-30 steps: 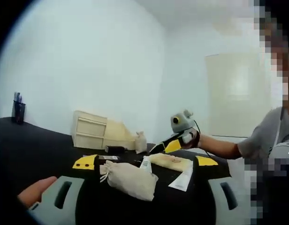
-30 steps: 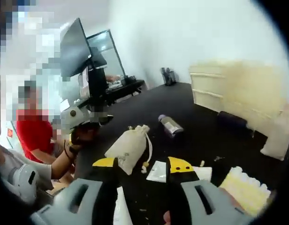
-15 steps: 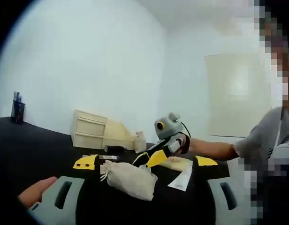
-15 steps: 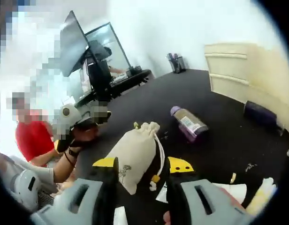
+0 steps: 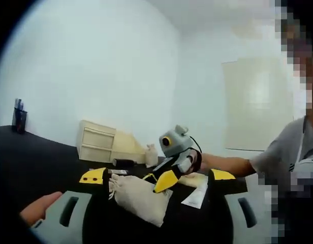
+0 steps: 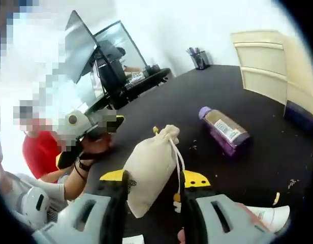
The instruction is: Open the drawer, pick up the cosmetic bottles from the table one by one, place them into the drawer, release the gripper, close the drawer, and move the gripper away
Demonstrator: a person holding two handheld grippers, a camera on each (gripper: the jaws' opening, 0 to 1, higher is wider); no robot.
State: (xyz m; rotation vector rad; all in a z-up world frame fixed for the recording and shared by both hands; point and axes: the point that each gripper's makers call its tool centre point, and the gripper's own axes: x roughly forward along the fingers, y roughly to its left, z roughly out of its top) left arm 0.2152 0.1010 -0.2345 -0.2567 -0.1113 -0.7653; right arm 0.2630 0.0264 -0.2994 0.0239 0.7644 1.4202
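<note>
Between our right gripper [image 6: 149, 183]'s parted fingers lies a cream drawstring cloth pouch [image 6: 150, 170], bracketed but not yet clamped, we judge, lying flat on the black counter [image 6: 258, 168]. Just beyond the right finger rests a purple cosmetic bottle with a tan label [image 6: 223, 130] on its side. Our left gripper [image 5: 156, 178] hangs wide open, idle. Farther off, the cream drawer cabinet [image 5: 97, 142] appears closed, its contents hidden.

Cloth drawstring pouch [image 6: 151, 173] lying near a pen cup [image 6: 199, 58]
</note>
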